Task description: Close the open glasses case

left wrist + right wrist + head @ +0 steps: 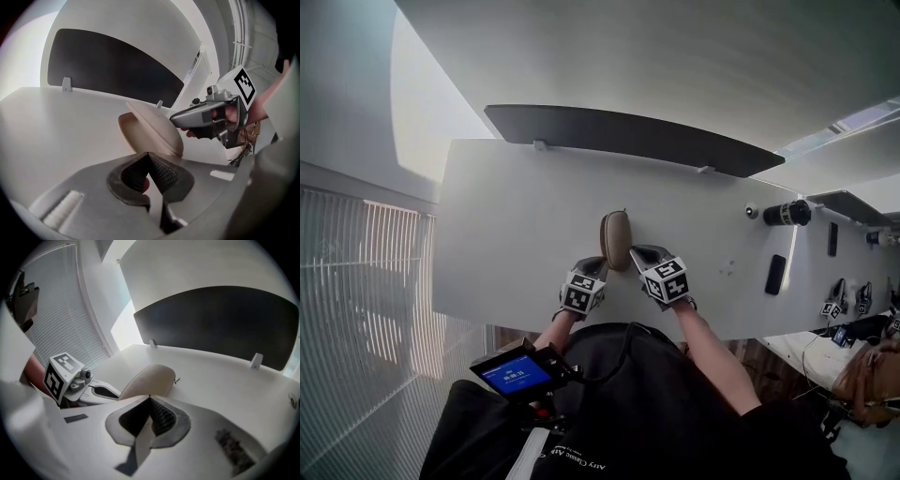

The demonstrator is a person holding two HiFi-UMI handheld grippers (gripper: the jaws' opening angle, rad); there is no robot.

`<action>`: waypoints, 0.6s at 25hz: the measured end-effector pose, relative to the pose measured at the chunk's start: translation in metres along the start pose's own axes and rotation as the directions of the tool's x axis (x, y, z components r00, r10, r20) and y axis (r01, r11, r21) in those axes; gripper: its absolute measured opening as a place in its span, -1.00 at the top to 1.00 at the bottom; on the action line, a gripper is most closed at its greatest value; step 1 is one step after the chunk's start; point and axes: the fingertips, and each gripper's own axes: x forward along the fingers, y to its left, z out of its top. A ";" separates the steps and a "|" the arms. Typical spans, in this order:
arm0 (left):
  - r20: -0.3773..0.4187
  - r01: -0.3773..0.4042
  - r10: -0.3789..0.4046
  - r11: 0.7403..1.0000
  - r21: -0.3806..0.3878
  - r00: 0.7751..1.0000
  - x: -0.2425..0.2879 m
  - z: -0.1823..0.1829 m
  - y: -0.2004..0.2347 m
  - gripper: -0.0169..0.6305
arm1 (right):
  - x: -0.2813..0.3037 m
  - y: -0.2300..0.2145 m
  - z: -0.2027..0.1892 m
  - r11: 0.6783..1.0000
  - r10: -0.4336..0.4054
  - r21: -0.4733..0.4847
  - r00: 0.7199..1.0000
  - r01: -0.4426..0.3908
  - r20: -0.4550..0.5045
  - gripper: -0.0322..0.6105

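A tan oval glasses case (pixel 616 239) lies on the white table (pixel 506 234), near the front edge. In the left gripper view the case (pixel 157 131) shows a pale inner rim on its left side, so the lid looks ajar. My left gripper (pixel 596 266) is at the case's near left end, jaws shut with nothing between them, tips (pixel 147 154) right at the case. My right gripper (pixel 637 253) is against the case's right side. Its jaws are shut and empty, and its tips (pixel 150 397) meet just under the case's domed shell (pixel 150 378).
A dark panel (pixel 628 136) stands along the table's back edge. To the right lie a black flat device (pixel 775 274) and a black cylinder (pixel 787 214). A small unit with a blue screen (pixel 520 373) hangs at the person's chest. The table edge runs just behind my grippers.
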 end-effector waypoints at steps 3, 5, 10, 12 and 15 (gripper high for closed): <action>0.023 0.001 -0.001 1.000 0.002 1.000 0.001 0.012 -0.002 0.93 | 0.001 -0.002 0.005 0.999 -0.016 -0.042 1.000 0.015 -0.015 0.89; 0.037 0.001 -0.001 1.000 -0.003 0.999 -0.003 0.016 0.002 0.93 | 0.006 0.001 0.007 0.997 -0.028 -0.068 0.999 0.026 -0.031 0.89; 0.037 -0.004 0.005 1.000 -0.027 0.999 -0.011 0.014 0.008 0.93 | 0.013 0.008 0.007 0.986 -0.044 -0.161 0.997 0.033 -0.063 0.89; 0.046 -0.011 0.013 0.999 -0.043 0.999 -0.013 0.013 0.012 0.93 | 0.014 0.015 0.011 0.982 -0.037 -0.185 0.998 0.028 -0.050 0.89; 0.050 -0.003 0.005 0.999 -0.046 0.999 -0.010 0.008 0.015 0.93 | 0.017 0.019 0.013 0.972 -0.047 -0.232 0.997 0.034 -0.053 0.89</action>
